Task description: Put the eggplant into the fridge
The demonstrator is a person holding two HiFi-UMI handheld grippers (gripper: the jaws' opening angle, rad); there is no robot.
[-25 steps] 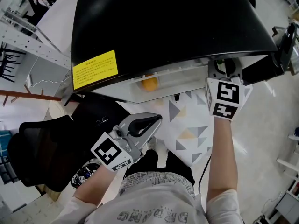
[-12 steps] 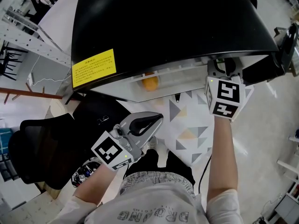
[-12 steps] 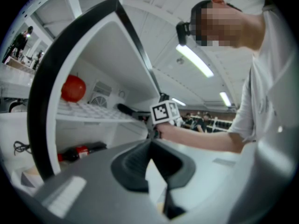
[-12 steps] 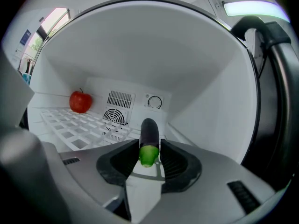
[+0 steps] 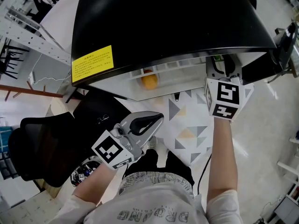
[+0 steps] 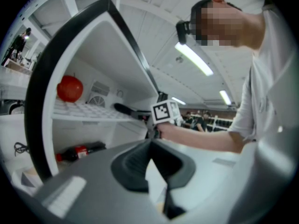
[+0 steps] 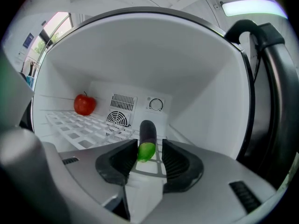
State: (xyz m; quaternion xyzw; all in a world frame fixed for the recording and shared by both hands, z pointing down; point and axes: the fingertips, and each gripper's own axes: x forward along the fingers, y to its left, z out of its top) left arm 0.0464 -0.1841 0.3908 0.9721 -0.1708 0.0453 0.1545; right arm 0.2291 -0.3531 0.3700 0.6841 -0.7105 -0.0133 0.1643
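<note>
Right gripper view: your right gripper [image 7: 148, 149] has just been opening its jaws, releasing the dark purple, green-capped eggplant [image 7: 148, 130], which lies lengthwise toward 12 o'clock. Your left gripper [image 6: 150, 144] is clenched, empty.

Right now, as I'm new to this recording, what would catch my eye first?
A dark eggplant lies on the white shelf of the fridge, between the right gripper's fingers, which have just been opening. A red apple sits at the shelf's back left.
</note>
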